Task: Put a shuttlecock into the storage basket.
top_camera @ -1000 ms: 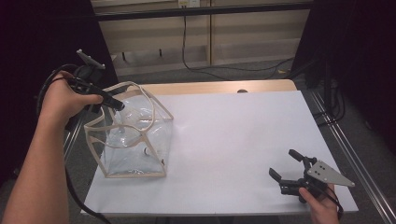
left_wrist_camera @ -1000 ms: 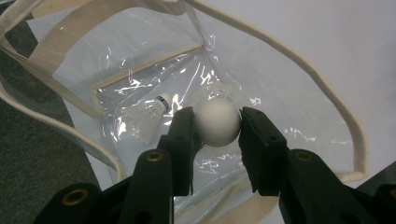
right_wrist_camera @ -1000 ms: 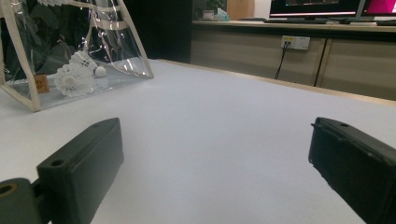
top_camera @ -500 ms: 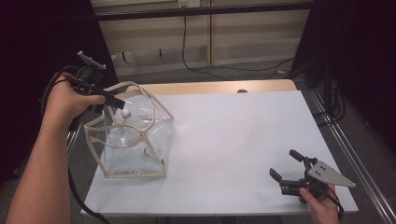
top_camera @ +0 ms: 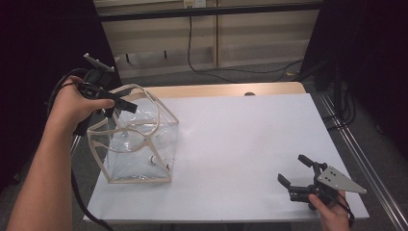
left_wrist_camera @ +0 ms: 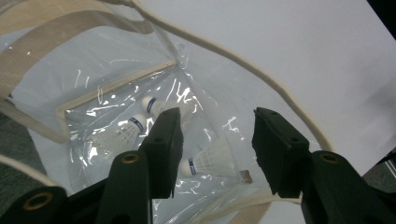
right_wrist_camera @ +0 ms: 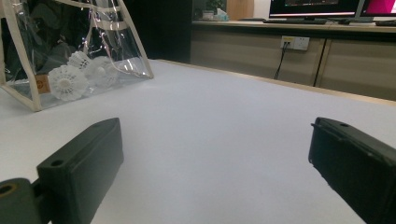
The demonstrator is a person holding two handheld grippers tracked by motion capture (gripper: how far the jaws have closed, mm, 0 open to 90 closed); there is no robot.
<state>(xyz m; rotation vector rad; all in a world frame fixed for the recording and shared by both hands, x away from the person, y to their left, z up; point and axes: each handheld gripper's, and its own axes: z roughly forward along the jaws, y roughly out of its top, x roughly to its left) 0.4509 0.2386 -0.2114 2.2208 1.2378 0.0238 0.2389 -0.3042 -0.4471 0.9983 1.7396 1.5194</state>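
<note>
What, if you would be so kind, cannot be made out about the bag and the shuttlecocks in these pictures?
- Shuttlecocks: exact count unclear; in the left gripper view the black jaws and glare on the clear bag cover some.
- Orange label: too small to read in the right gripper view.
- High view: shuttlecocks inside the bag are faint behind reflective plastic.

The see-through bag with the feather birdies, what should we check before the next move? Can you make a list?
1. Clear bag standing upright on the table: ok.
2. Shuttlecocks lying inside the bag: ok, three seen.
3. Left tongs empty, jaws just opened: ok.
4. Left tongs clear of the bag's handles: cannot tell.
5. Right tongs open and empty: ok.
</note>
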